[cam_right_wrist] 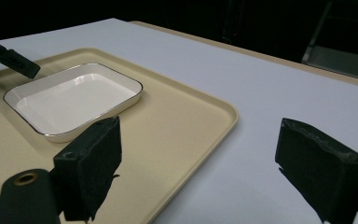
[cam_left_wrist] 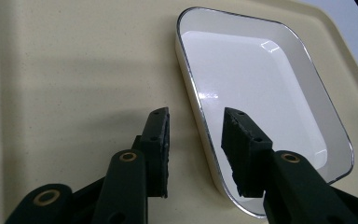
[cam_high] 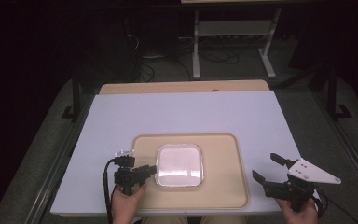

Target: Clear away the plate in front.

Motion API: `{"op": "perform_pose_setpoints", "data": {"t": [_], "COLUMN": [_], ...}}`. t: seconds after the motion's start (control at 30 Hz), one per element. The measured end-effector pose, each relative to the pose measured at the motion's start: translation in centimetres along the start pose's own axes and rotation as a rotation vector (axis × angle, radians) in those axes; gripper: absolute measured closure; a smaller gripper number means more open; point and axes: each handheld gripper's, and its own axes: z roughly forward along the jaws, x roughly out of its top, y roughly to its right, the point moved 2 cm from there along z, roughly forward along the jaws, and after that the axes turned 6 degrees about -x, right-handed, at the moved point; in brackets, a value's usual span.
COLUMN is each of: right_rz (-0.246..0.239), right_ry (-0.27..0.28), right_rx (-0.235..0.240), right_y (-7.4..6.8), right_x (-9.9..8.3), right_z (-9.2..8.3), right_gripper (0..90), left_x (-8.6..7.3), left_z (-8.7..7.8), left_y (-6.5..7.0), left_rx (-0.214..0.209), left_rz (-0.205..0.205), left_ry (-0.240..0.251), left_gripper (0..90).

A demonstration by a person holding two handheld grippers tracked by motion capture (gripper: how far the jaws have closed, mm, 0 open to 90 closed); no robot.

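Straddling the near rim of the white dish [cam_left_wrist: 261, 88], the left claw [cam_left_wrist: 196, 140] has its jaws partly spread, one outside the wall and one over the inside, neither pad pressing. The dish sits mid-tray [cam_high: 223, 186] on the surface [cam_high: 177, 112]; glare washes out its inside in the high view. At four o'clock of the tray, the right claw [cam_high: 265, 169] hangs spread wide, holding nothing.
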Motion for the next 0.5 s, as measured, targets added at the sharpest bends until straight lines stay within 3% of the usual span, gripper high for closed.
{"op": "perform_pose_setpoints", "data": {"t": [0.03,0.1,0.4,0.5], "right_rz": [0.001,0.001,0.000,0.004], "right_ry": [0.000,-0.002,-0.009,-0.011], "right_rx": [-0.001,-0.001,-0.002,-0.003], "right_y": [0.0,0.0,0.1,0.1], "right_x": [0.0,0.0,-0.1,-0.1], "right_z": [0.0,0.0,0.1,0.1], "right_gripper": [13.5,13.5,13.4,13.4], "left_x": [0.0,0.0,0.3,0.5], "left_z": [-0.2,-0.4,-1.1,-1.5], "left_y": [0.0,0.2,0.5,0.7], "left_rx": [-0.025,-0.033,-0.043,-0.040], "left_rz": [0.006,0.023,0.075,0.109], "left_ry": [0.011,0.024,0.053,0.066], "left_gripper": [58.5,58.4,57.0,55.7]}}
